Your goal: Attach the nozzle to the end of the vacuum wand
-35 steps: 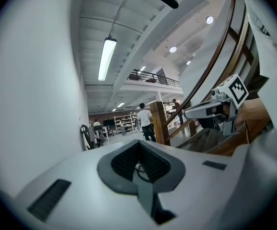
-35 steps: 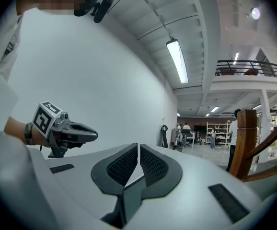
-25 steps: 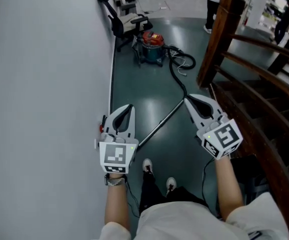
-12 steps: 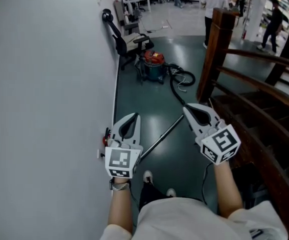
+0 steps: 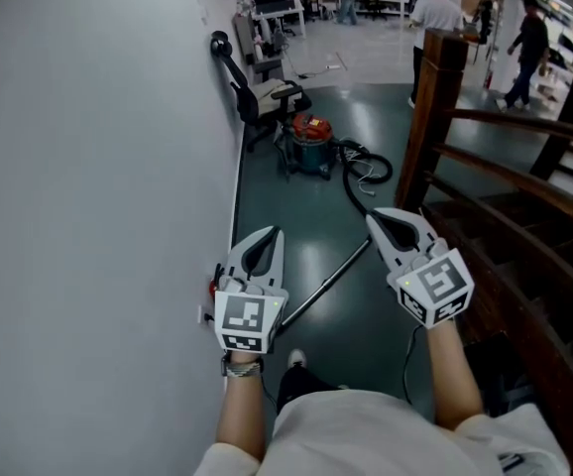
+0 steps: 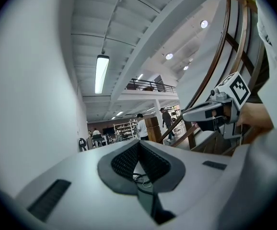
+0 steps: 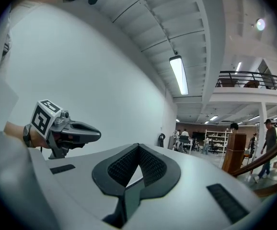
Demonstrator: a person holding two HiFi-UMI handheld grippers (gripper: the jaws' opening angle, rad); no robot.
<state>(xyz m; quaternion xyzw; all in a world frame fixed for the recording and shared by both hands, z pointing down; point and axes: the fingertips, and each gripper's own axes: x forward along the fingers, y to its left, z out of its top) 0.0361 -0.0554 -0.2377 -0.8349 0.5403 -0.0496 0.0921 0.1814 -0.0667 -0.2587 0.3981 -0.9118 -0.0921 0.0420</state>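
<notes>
Dark green floor holds the thin silver vacuum wand (image 5: 328, 278), slanting toward 1 o'clock between both grippers. Left gripper (image 5: 269, 234) and right gripper (image 5: 374, 218) are closed, empty. Wand's near end is hidden, so nozzle attachment stays unsettled.

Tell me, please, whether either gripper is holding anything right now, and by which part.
Nothing is held. The left gripper and the right gripper are both shut and empty; the vacuum wand lies on the floor below them.

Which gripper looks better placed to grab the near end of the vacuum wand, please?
Left, probably: the left gripper appears beside the near end of the vacuum wand; the right gripper sits by its far end. Both are empty.
</notes>
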